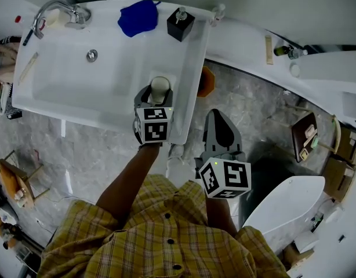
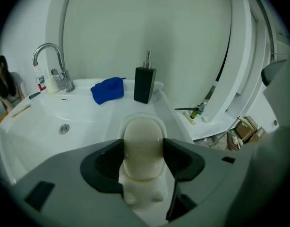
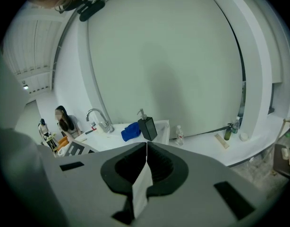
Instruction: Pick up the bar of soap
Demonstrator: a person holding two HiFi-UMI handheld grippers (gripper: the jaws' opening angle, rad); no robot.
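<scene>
Left gripper view has the left gripper (image 2: 142, 148) spread wide around the bar of soap (image 2: 142, 135), with a pad just beside each flank. The bar lies in its soap dish (image 2: 157, 122) on the rim of the sink (image 2: 50, 122). Soap is likely slick, so an off-centre or hard squeeze could squirt it forward into the basin, or drag the dish along.
</scene>
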